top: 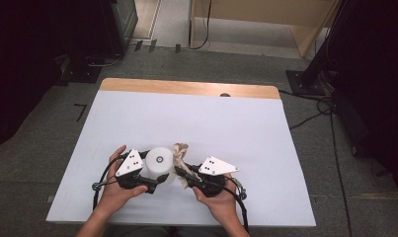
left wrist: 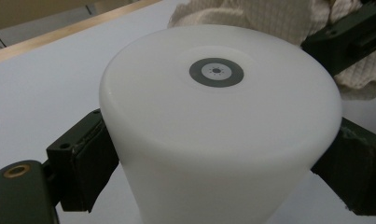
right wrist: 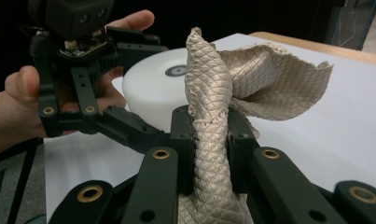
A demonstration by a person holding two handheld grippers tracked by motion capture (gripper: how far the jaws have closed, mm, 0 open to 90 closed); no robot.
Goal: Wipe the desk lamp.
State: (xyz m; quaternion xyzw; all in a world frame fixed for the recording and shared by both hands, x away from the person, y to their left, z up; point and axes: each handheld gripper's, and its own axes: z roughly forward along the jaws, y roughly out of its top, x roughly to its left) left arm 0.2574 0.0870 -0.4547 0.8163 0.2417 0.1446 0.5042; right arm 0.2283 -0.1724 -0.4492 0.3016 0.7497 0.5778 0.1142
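A white cylinder-shaped container (top: 160,163) with a small grey disc on its top stands upside down near the table's front edge. My left gripper (top: 152,178) is shut on the white container (left wrist: 220,135), one black pad on each side of its wall. A beige quilted cloth (right wrist: 213,126) is bunched between the jaws of my right gripper (right wrist: 212,140), which is shut on it. The cloth (top: 182,163) rises beside the container's right side, and its loose end (left wrist: 269,18) hangs just behind the container. My right gripper (top: 186,173) lies right of the container.
The table has a white sheet (top: 186,128) over it, with a bare wooden strip (top: 186,88) along the far edge. Grey floor, cables (top: 315,116) and dark stands surround the table. A hand (right wrist: 17,107) holds the left gripper.
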